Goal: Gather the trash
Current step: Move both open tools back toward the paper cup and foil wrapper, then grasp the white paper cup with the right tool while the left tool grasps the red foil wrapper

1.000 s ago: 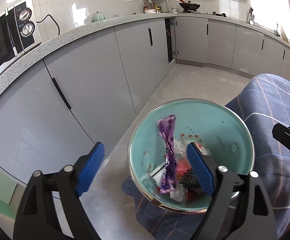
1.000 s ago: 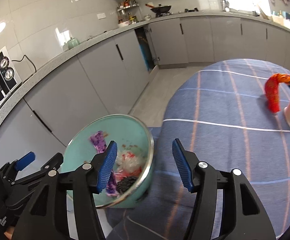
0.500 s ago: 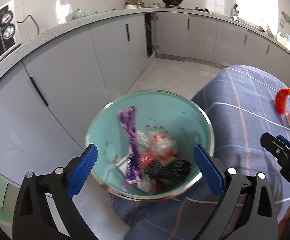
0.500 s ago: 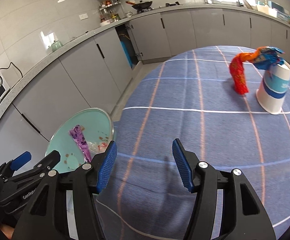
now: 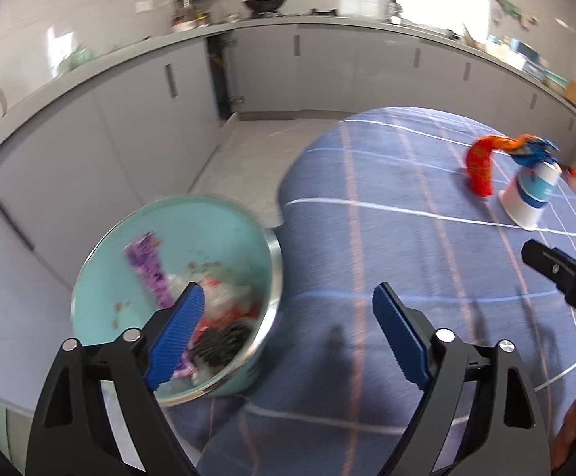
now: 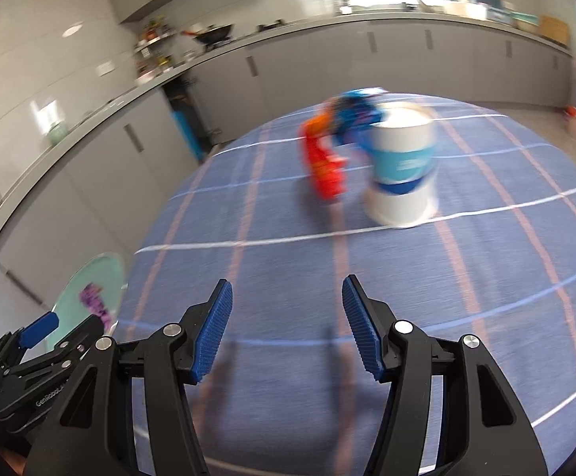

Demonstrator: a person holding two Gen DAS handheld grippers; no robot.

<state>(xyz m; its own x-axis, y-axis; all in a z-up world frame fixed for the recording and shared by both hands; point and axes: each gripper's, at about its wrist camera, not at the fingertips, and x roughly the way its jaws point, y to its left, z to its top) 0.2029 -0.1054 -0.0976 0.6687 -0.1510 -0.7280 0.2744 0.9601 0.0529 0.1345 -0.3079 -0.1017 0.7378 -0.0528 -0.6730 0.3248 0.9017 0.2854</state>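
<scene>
The left gripper (image 5: 288, 325) hangs over the near edge of the worktop (image 5: 406, 246), which is draped in a blue cloth with white and orange grid lines. Its 2 blue pads stand spread wide, having just narrowed a little, and nothing sits between them. The left pad overlaps the rim of a teal bowl (image 5: 224, 230) in the view; whether it touches the bowl cannot be told. The bowl stands at the left edge of the worktop and holds collected trash: a purple wrapper (image 5: 147, 267) leaning against the inner wall, crumpled clear plastic with red bits (image 5: 228, 297), and a dark spiky item (image 5: 224, 341) at the bottom.

The right gripper (image 6: 286, 327) points across the cloth, its 2 blue pads parted with only bare cloth between them, pinching nothing. Ahead of it, well apart, stands an upside-down white paper cup with a blue band (image 6: 402, 166). A red and orange wrapper (image 6: 321, 166) hangs down beside the cup, touching the cloth, and its blue end (image 6: 357, 113) lies draped over the cup's top. Both are blurred in the right wrist view.

Grey cabinets (image 5: 137, 119) curve around the room behind the worktop, with a wok (image 5: 264, 3) on the far counter.
</scene>
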